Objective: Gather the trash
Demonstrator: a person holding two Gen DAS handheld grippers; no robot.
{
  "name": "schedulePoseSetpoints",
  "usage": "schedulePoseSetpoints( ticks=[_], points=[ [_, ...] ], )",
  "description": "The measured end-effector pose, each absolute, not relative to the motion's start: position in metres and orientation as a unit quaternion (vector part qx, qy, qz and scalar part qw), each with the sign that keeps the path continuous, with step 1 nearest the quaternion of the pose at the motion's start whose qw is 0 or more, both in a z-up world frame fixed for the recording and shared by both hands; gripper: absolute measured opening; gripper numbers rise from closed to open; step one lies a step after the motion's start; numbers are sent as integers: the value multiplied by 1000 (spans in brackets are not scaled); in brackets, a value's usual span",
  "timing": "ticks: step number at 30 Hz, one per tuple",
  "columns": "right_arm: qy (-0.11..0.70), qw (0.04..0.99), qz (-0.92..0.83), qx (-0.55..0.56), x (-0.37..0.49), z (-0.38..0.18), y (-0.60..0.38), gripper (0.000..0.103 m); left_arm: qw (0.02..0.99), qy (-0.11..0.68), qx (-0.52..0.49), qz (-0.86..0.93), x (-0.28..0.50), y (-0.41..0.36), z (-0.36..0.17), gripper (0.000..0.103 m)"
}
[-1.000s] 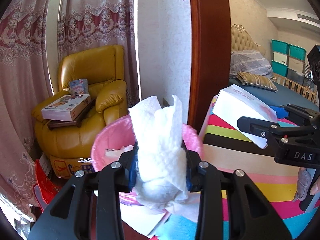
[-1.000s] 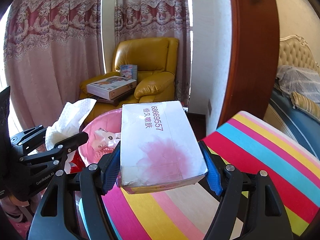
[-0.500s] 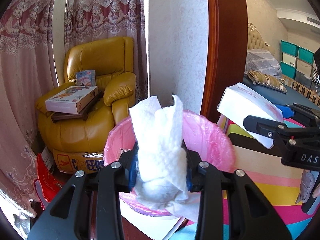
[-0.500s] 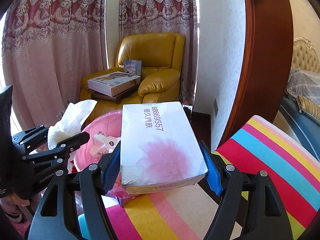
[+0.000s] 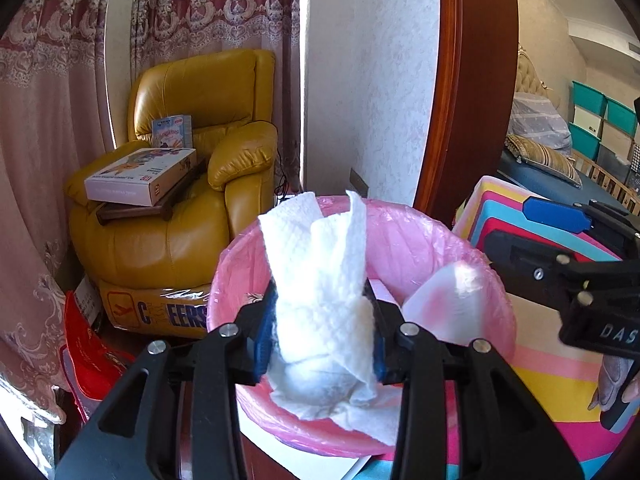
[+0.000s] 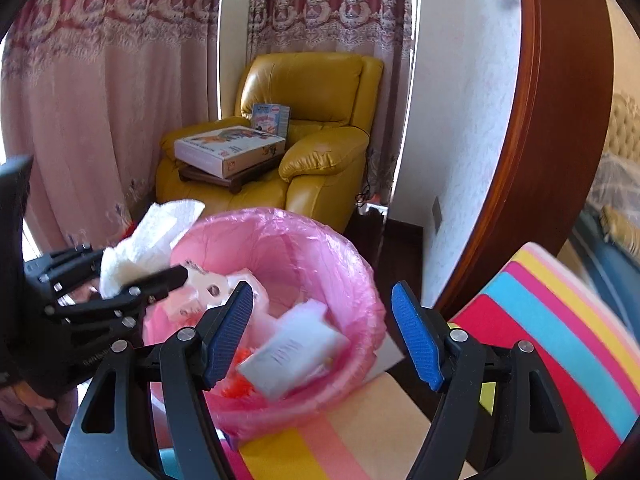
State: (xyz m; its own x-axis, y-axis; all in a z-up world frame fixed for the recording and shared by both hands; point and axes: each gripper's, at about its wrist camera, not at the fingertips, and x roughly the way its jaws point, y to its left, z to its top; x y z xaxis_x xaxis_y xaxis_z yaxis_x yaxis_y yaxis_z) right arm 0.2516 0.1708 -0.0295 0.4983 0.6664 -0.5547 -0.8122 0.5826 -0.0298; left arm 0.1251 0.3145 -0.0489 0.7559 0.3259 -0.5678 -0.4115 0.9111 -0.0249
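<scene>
My left gripper [image 5: 320, 336] is shut on a crumpled white paper towel [image 5: 320, 280] and holds it over the near rim of the pink-lined trash bin [image 5: 420, 240]. It also shows in the right wrist view [image 6: 136, 268], with the towel [image 6: 148, 236] at the bin's left rim. My right gripper [image 6: 322, 328] is open and empty above the bin [image 6: 320, 248]. The white tissue box [image 6: 292, 352] lies inside the bin on other trash; it shows in the left wrist view [image 5: 448, 300] too.
A yellow leather armchair [image 5: 192, 184] with boxes on it stands behind the bin. A striped, colourful table surface [image 6: 560, 340] is at the right. A brown door frame [image 6: 560, 120] and pink curtains [image 6: 100, 100] stand behind. A red bag [image 5: 92, 356] is on the floor at left.
My right gripper has opened and the white tissue box has dropped into the bin. Both grippers have moved closer over the bin; the left still holds the towel.
</scene>
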Motion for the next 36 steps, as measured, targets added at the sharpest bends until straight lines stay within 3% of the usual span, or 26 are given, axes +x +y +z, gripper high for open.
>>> schedulePoseSetpoints(
  ticks=[1,3,6,9,10,17,23,36],
  points=[
    [254,852,436,-138,253,-29,170,69,934,288,-72,198,125,315,-49,44],
    [254,853,438,-129,253,-28,168,71,934,286,-68,202,124,315,-50,65],
    [260,855,435,-112,253,-29,157,71,937,281,-54,202,120,313,-52,72],
    [266,860,425,-93,251,-28,138,75,938,274,-49,207,117,310,-49,97],
    [265,862,421,-91,248,-28,132,78,938,272,-47,209,115,310,-47,99],
    [220,876,418,-95,214,-10,89,87,926,257,-28,276,84,296,-21,99],
    [203,869,442,-91,186,-3,70,87,929,237,14,283,43,272,-8,99],
    [225,855,457,-94,158,-30,56,87,942,235,-18,238,-20,230,-9,99]
  ],
)
